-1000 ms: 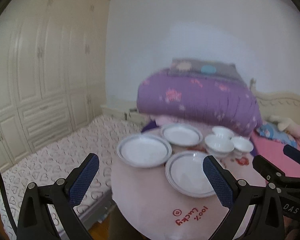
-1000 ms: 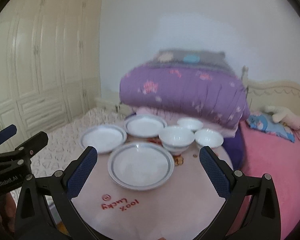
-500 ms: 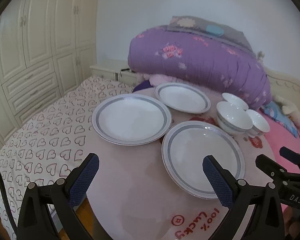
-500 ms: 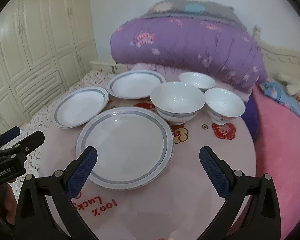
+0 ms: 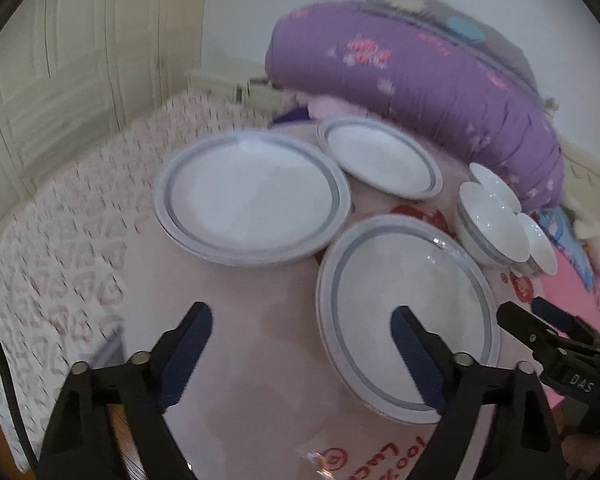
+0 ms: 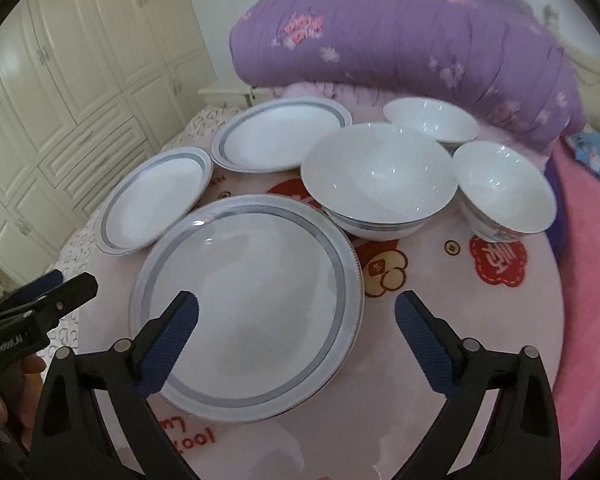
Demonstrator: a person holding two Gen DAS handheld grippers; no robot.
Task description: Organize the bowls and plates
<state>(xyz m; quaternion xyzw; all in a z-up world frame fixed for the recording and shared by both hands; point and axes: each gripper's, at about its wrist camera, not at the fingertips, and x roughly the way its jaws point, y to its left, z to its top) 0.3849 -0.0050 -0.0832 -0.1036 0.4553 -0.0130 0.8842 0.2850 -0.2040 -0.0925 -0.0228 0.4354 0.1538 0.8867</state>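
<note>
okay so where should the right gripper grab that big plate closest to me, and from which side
Take the nearest plate by its raised rim at the near edge, coming in low from the person's side. It lies flat on the table, so only the rim offers a lip: one finger over, one under. The right gripper is open and hangs over that edge.

Round tabletop (image 6: 440, 320) under a pale pink cloth, printed with red cartoon shapes and, at the near edge, red lettering (image 6: 188, 436). Rolled purple floral quilt (image 6: 400, 52) at the far side just behind the tabletop, topped by a grey folded blanket (image 5: 452, 16); cream panelled wardrobe doors (image 6: 72, 80) along the left wall, a low cream nightstand (image 5: 228, 80) in the far corner. Bed sheet with a heart pattern (image 5: 60, 240) to the left, pink bedding (image 6: 592, 272) to the right, cream headboard (image 5: 592, 176) far right.
</note>
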